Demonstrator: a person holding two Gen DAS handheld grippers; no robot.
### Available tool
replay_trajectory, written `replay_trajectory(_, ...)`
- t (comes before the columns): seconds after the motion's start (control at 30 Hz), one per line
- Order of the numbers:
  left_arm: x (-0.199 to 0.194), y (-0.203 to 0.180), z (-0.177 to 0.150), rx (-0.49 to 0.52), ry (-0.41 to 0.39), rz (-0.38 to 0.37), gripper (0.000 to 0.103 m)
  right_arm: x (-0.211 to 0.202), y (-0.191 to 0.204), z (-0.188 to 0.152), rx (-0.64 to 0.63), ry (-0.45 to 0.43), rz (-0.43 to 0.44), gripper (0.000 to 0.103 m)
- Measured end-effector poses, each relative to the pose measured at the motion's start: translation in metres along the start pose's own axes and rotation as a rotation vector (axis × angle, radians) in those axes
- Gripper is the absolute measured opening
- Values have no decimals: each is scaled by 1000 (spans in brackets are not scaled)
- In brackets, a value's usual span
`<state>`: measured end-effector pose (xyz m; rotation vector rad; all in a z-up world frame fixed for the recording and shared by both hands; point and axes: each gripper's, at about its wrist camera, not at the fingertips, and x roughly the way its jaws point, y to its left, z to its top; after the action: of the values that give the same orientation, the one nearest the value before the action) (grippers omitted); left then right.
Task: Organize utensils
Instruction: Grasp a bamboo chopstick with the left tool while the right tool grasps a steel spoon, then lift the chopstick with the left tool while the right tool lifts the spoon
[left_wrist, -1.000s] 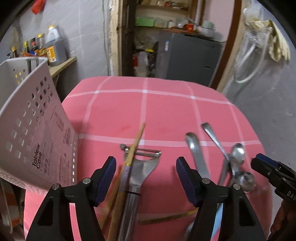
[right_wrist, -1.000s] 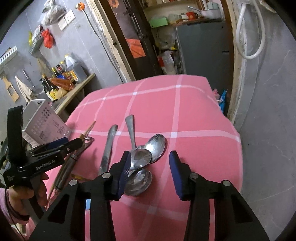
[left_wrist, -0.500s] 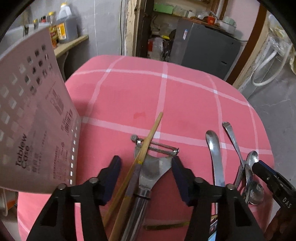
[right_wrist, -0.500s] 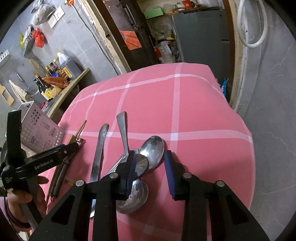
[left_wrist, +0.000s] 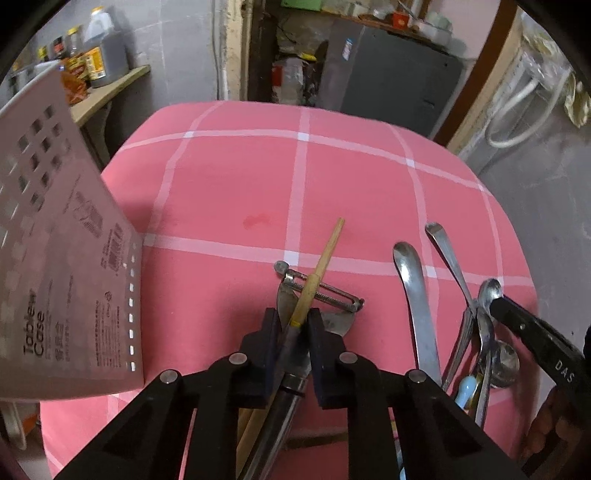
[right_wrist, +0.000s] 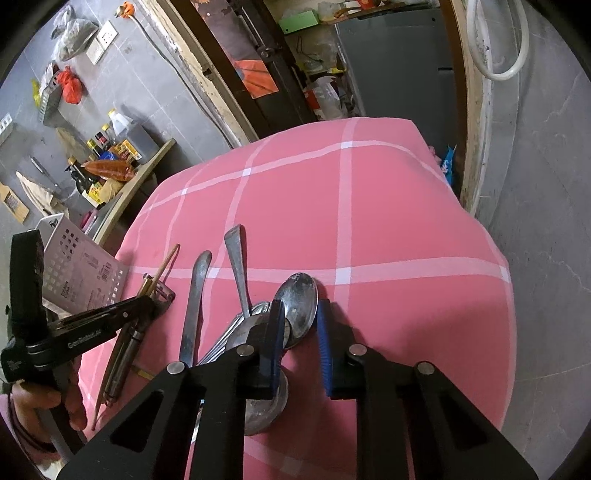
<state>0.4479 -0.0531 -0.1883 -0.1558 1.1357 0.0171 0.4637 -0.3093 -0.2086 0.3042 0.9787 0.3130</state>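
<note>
Left tool (left_wrist: 293, 325) clamped on chopstick (left_wrist: 319, 273) over peeler (left_wrist: 321, 295) — right tool (right_wrist: 301, 325) narrow, straddling spoon (right_wrist: 299, 302).

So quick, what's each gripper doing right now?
Left gripper: shut on the chopstick.
Right gripper: open, either side of a spoon.

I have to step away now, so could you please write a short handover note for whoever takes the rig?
Left gripper: shut on the chopstick, which lies across the peeler.
Right gripper: jaws narrowed around a spoon, grip not confirmed.
Butter knife and other spoons lie on the pink cloth; the white tableware case stands on the left.
Done: no utensil seen in the case.
Left: move every utensil into it.
</note>
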Motion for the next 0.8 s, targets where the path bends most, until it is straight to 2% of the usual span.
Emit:
replay_trajectory(0.13,3,2,9,-8,56,-20,16,5,-2,5,-5,26,3,16)
replay_trajectory(0.37,-4,0,9,18,53,-60,11,12,-9,14,53,66,44,15)
replay_trajectory(0.43,-9,1,9,15,48,-77,8,12,-11,16,80,66,47,6)
replay_trajectory(0.63,-26,-2,10,19,13,-146,7,6,-4,11,96,39,35,2)
replay_trajectory(0.8,-50,-3,13,39,-35,-196,7,-21,16,14,31,-34,-21,2)
